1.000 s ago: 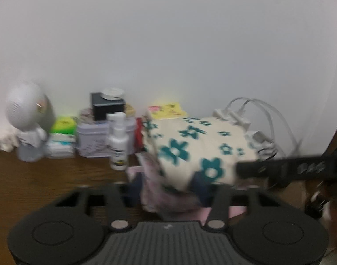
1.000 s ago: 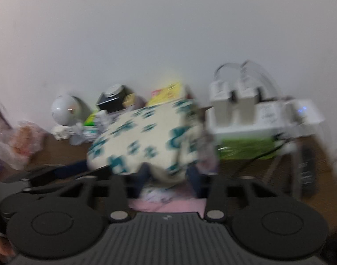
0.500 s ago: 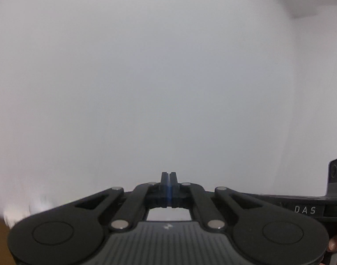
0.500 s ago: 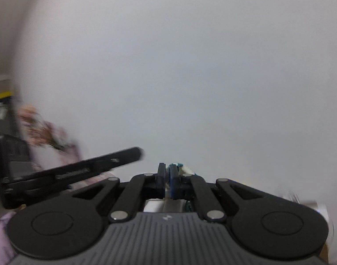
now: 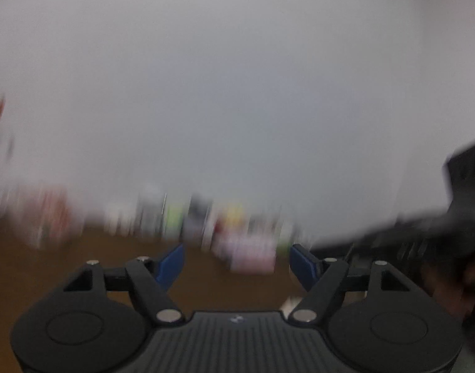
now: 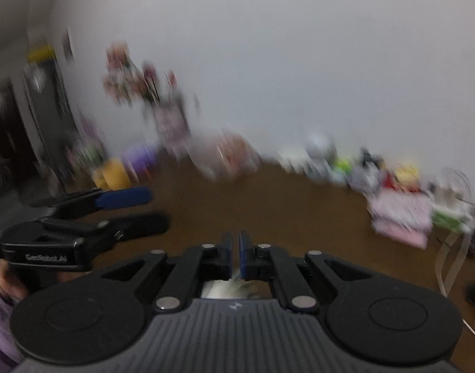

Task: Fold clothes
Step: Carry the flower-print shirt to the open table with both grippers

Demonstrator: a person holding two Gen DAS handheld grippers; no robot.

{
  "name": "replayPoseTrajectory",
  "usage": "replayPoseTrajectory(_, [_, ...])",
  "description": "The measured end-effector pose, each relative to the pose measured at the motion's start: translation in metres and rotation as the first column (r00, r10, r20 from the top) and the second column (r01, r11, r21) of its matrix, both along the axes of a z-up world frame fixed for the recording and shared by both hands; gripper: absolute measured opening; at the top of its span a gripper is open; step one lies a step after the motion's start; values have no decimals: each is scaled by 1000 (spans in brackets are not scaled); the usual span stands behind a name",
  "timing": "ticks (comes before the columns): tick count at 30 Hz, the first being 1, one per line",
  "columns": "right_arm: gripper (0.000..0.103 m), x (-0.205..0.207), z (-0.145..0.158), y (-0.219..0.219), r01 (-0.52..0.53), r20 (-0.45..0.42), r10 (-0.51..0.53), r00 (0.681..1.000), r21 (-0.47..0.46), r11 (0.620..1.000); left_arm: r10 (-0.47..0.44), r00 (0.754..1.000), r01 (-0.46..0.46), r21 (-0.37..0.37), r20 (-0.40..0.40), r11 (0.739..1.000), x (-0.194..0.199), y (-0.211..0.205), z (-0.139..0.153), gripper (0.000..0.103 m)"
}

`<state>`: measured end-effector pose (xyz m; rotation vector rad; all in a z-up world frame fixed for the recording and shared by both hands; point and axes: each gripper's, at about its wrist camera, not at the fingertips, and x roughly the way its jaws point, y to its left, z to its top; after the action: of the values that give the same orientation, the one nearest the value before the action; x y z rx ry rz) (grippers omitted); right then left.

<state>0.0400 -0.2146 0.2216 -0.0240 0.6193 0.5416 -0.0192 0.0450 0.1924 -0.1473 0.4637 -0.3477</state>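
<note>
Left tongs (image 5: 237,261) now opening, apparently empty; floral cloth gone

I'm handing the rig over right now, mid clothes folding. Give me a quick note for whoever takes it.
Left tool: jaws opening, nothing between them.
Right tool: jaws nearly together, opening; pale cloth shows just beneath, hold unclear.
Pink folded pile sits at the back of the brown table.
Done: that pile looks folded. Left: the pale cloth; views are blurred, check first.
</note>
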Motion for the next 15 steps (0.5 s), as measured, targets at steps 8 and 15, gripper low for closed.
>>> replayPoseTrajectory(8, [31, -64, -61, -28, 86, -53, -89, 995, -50, 995, 50, 992, -37, 108, -116, 993, -58, 15, -100, 73])
replayPoseTrajectory(15, [44, -152, -131, -1, -193, -67, 196, 978, 46, 980, -6, 980, 37, 151, -200, 988, -101, 61, -127, 73])
